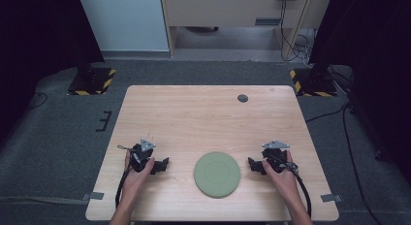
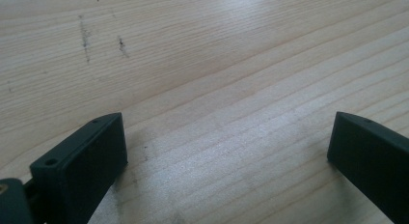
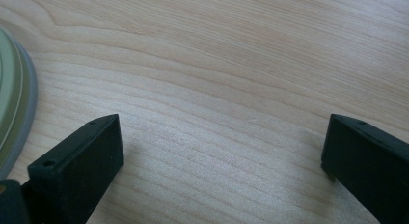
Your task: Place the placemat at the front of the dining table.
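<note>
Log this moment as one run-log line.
left gripper: open, empty, on table | right gripper: open, empty, beside plate | green plate: between grippers, untouched | phase: idle

We see the green plate (image 3: 14, 98) cut by the right gripper view's left edge, and the tabletop's dark disc (image 1: 243, 98) too small to identify.

Green plate (image 1: 217, 174) on table (image 1: 203, 113) between left gripper (image 1: 162, 165) and right gripper (image 1: 253, 164).

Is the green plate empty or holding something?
Empty. The green plate lies flat on the table with nothing on it, between the two grippers.
</note>
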`<action>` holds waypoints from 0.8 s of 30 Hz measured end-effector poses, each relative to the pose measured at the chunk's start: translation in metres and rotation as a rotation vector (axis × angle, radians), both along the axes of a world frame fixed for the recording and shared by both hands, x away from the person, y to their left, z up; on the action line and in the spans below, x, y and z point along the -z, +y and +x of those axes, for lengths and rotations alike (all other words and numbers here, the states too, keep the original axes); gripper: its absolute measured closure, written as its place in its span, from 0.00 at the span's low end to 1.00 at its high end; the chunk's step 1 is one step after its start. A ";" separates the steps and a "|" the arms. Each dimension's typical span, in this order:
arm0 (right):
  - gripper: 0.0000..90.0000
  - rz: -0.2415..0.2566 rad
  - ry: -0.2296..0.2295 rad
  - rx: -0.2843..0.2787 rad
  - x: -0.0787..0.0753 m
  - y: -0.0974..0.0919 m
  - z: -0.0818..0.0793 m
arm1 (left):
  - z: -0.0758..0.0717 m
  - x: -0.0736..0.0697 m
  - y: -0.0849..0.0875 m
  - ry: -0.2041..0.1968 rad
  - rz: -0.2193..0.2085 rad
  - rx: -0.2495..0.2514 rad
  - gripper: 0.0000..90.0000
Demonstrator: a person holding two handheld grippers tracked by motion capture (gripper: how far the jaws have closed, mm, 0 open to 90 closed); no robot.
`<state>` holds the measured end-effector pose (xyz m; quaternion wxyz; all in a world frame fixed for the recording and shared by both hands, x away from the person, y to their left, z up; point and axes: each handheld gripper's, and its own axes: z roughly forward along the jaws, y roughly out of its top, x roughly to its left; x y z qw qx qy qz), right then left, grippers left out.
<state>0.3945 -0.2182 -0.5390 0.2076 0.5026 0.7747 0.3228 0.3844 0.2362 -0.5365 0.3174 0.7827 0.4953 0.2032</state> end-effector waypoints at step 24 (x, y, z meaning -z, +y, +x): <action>0.04 -0.042 -0.042 -0.186 -0.020 0.023 -0.040 | -0.030 -0.014 -0.025 -0.056 -0.045 0.171 0.03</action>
